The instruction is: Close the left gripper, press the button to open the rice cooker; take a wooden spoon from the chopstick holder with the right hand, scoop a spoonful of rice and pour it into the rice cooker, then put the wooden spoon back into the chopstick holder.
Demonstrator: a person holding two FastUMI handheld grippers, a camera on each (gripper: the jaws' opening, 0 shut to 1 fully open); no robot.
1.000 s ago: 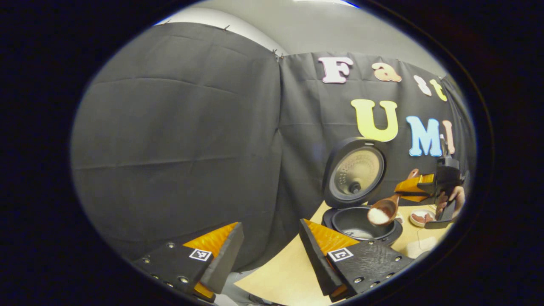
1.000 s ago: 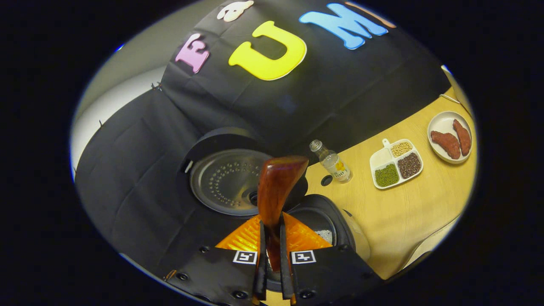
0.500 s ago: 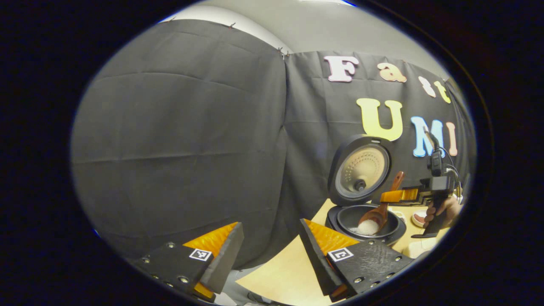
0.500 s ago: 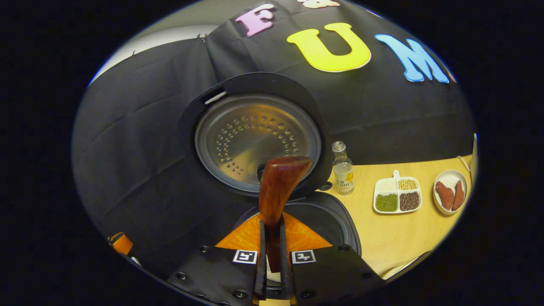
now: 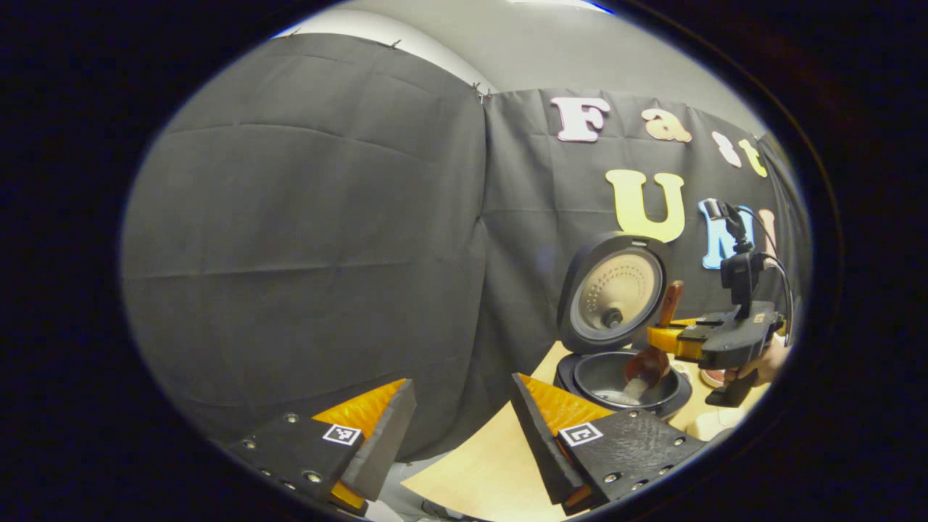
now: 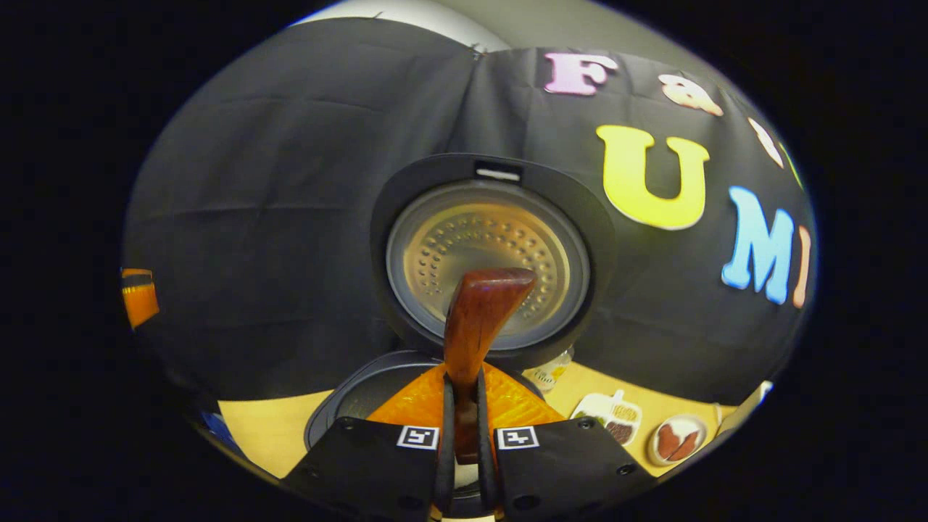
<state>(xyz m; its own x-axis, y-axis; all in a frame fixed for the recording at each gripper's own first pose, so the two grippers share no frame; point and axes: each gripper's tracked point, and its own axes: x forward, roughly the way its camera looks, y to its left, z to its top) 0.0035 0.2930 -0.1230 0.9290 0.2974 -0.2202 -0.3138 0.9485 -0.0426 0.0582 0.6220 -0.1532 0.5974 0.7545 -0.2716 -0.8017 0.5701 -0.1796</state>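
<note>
in the open rice cooker (image 5: 616, 373), wooden spoon (image 5: 647, 365) tipped over rice (image 5: 629, 392)

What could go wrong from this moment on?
The spoon is tipped into the pot with rice pouring; grains clinging to it may drop on the table when it lifts away. The right gripper pinches only the narrow handle, so the spoon might twist. The open lid stands close behind; lifting could knock it.

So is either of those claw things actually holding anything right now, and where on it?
The right gripper holds the wooden spoon by its handle, bowl tipped down in the open rice cooker. The left gripper is open and holds nothing.
</note>
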